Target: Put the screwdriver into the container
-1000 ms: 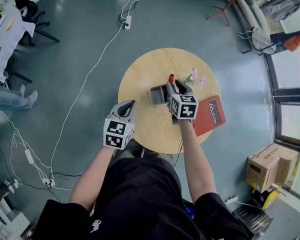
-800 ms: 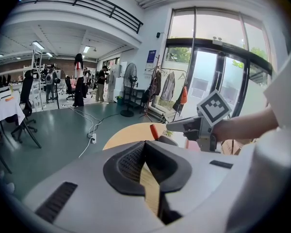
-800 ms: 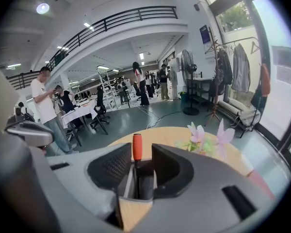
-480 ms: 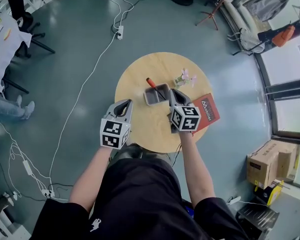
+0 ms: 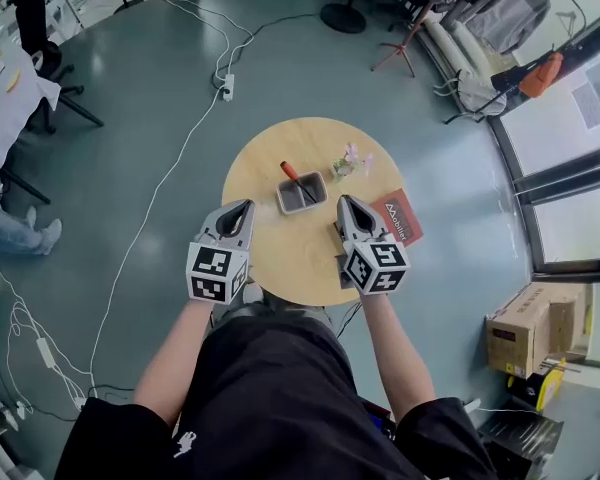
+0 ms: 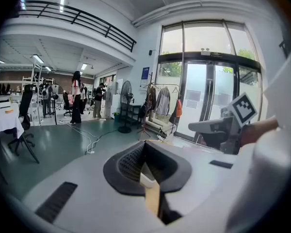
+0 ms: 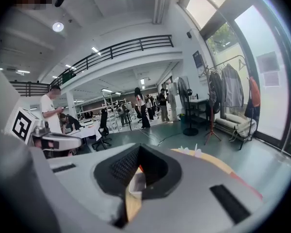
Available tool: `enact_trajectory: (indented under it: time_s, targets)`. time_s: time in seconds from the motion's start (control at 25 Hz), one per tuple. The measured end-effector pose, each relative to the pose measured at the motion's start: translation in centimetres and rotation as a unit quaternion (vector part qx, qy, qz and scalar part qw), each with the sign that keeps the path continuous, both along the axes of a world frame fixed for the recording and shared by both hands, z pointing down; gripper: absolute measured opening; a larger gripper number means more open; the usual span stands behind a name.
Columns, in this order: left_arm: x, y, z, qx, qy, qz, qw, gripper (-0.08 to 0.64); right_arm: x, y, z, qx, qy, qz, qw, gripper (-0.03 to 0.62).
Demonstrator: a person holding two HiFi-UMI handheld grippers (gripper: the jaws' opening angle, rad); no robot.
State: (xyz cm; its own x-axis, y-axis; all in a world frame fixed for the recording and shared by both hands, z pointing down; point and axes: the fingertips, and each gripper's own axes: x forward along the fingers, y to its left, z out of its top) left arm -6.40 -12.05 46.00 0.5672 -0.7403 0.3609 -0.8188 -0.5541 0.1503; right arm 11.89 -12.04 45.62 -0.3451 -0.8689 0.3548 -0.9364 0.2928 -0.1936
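Beyond right tool (image 5: 346, 204), screwdriver (image 5: 297, 181) in container (image 5: 302, 209)

— What's on the worktop (image 5: 265, 243)?
— It's round, pale wood. A grey container (image 5: 302, 194) sits on it, a little past the middle.
— Anything beside it?
— Small pink flowers (image 5: 348, 158) stand near it on the right, and a red book (image 5: 400, 218) lies at the right edge, partly overhanging.

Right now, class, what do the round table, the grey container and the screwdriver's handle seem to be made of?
Round table: probably wood or veneer, matte; even pale tan top.
Container: likely plastic, dull grey, rounded corners; metal is possible.
Screwdriver handle: likely plastic; bright orange-red, finish too small to judge.
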Motion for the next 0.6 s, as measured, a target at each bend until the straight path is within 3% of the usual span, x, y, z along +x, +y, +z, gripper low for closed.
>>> enact_trajectory:
  time_s: [0.6]
  targets:
    - [0.4, 3.7, -6.5, 0.073, 0.029, -0.001, 0.9969, 0.003, 0.5, 7.8, -8.8, 0.073, 0.002, 0.011, 0.997, 0.002]
